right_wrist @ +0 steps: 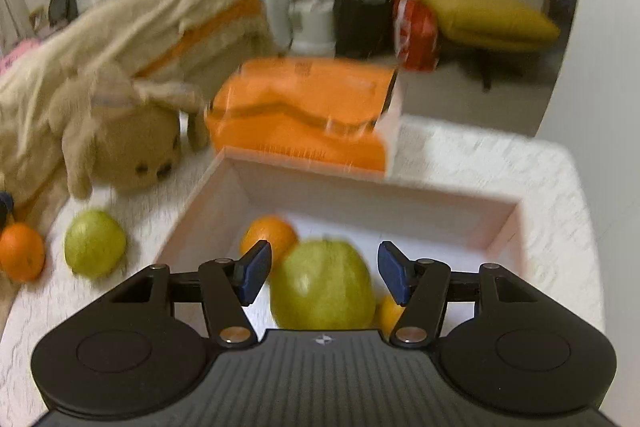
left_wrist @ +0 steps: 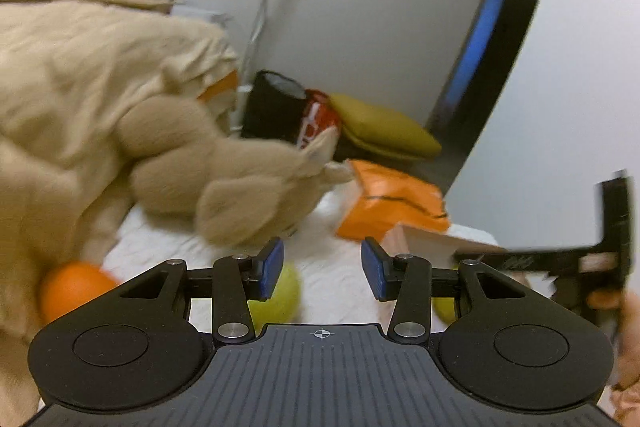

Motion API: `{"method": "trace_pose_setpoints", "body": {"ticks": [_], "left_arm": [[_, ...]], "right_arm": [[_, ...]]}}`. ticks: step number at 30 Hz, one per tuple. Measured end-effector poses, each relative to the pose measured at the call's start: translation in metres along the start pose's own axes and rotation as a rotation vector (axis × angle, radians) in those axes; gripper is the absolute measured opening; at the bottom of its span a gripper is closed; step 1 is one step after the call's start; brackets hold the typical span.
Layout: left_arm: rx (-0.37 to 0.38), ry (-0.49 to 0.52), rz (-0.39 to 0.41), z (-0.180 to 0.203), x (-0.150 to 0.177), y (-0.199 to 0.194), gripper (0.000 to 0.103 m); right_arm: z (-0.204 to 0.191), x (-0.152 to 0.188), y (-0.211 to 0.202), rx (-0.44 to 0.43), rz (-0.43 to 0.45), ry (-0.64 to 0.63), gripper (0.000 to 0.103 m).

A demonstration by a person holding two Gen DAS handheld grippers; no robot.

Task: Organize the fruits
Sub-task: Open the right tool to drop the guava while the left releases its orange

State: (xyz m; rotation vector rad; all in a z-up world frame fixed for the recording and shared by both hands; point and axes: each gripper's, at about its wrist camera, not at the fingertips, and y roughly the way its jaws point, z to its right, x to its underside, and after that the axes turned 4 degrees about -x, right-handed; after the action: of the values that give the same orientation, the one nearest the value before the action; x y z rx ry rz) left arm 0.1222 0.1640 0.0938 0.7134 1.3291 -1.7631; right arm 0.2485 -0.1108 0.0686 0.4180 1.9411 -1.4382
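In the right wrist view my right gripper (right_wrist: pixel 324 275) hangs over a pale open box (right_wrist: pixel 400 195). A green fruit (right_wrist: pixel 324 287) sits between its blue pads (right_wrist: pixel 256 275) with a thin gap on each side, so the jaws are open. Two oranges (right_wrist: pixel 270 231) (right_wrist: pixel 390 313) lie in the box beside it. Left of the box, on the white cover, lie another green fruit (right_wrist: pixel 95 243) and an orange (right_wrist: pixel 22 251). My left gripper (left_wrist: pixel 322 267) is open and empty above the cover, with a green fruit (left_wrist: pixel 286 291) just under its left finger and an orange (left_wrist: pixel 72 287) further left.
A tan plush toy (right_wrist: pixel 136 147) and a beige blanket (left_wrist: pixel 80 87) crowd the left side. An orange packet (right_wrist: pixel 304 115) lies behind the box. Beyond the cover's edge are a black bag (left_wrist: pixel 272 107), a red bag (right_wrist: pixel 416 27) and yellow cushions (right_wrist: pixel 488 15).
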Motion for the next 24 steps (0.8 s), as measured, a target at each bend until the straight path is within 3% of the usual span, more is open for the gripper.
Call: {"method": "trace_pose_setpoints", "body": {"ticks": [4,7,13,19,24], "left_arm": [[-0.019,0.018,-0.004,-0.014,0.023,-0.004,0.048],[-0.096,0.020,0.015,-0.023,0.036,-0.009,0.048],[-0.123,0.073,-0.049,-0.035,0.059,-0.029,0.048],[-0.213,0.047,-0.011,-0.058,0.065,-0.049,0.048],[-0.195,-0.008,-0.017,-0.080,0.068,-0.055,0.048]], "right_arm": [[-0.014,0.002,-0.037,0.037,0.144,-0.079,0.068],[-0.029,0.006,-0.055,0.039,0.166,-0.157,0.068],[-0.083,0.027,-0.069,-0.069,0.105,-0.326,0.068],[-0.148,0.044,-0.051,-0.157,0.026,-0.482,0.068],[-0.183,0.039,-0.019,-0.192,-0.020,-0.461,0.068]]}}
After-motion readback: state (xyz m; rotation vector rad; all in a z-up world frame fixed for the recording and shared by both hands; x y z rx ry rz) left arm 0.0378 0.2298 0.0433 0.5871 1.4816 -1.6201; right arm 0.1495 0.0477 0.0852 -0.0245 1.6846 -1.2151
